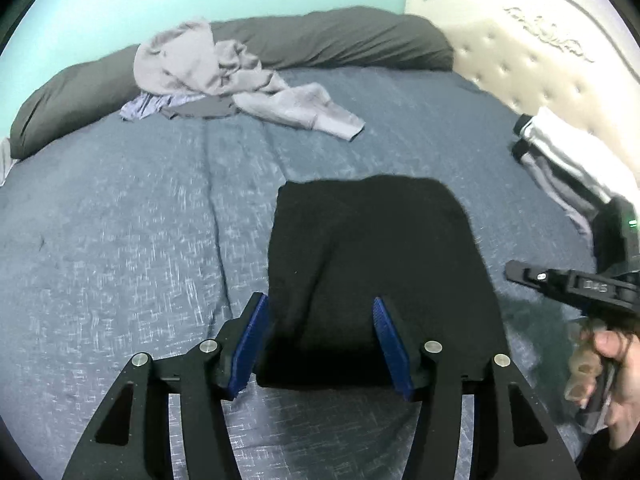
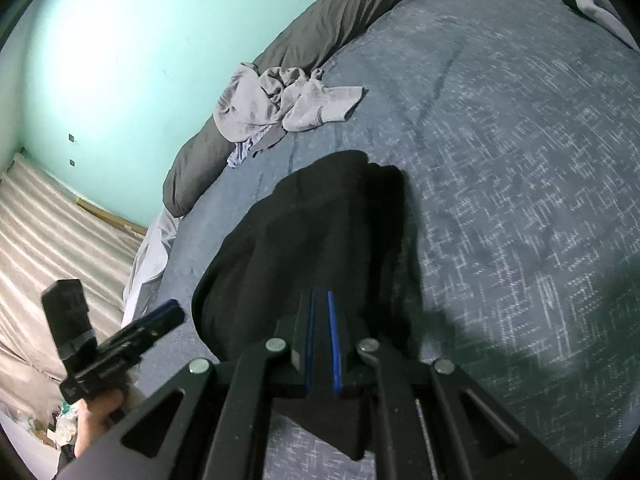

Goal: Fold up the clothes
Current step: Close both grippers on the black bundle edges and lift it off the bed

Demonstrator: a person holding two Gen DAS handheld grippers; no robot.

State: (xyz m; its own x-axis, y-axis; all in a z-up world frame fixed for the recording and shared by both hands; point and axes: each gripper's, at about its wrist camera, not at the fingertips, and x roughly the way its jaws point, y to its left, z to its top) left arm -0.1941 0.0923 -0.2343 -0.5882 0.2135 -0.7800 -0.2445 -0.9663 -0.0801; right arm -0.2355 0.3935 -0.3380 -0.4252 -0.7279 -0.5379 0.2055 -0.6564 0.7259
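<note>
A black garment [image 1: 376, 248] lies folded into a rough rectangle on the blue-grey bedspread [image 1: 120, 220]. My left gripper [image 1: 320, 322] is open. Its blue pads [image 1: 250, 344] stand either side of the garment's near edge, which is slightly raised. My right gripper [image 1: 510, 271], held by a hand [image 1: 616, 364], points at the garment's right edge from just beside it. In the right wrist view the right gripper [image 2: 321, 296] is shut, its pads [image 2: 332, 340] a thin slit apart, above the black garment [image 2: 320, 220]. No cloth shows between them. The left gripper [image 2: 168, 314] appears at lower left.
A heap of grey clothes [image 1: 208, 68] lies against a long dark grey pillow [image 1: 340, 40] at the far side. Folded striped clothes [image 1: 560, 160] sit by the cream tufted headboard [image 1: 540, 60]. A teal wall [image 2: 120, 60] and striped floor [image 2: 48, 220] lie past the bed's edge.
</note>
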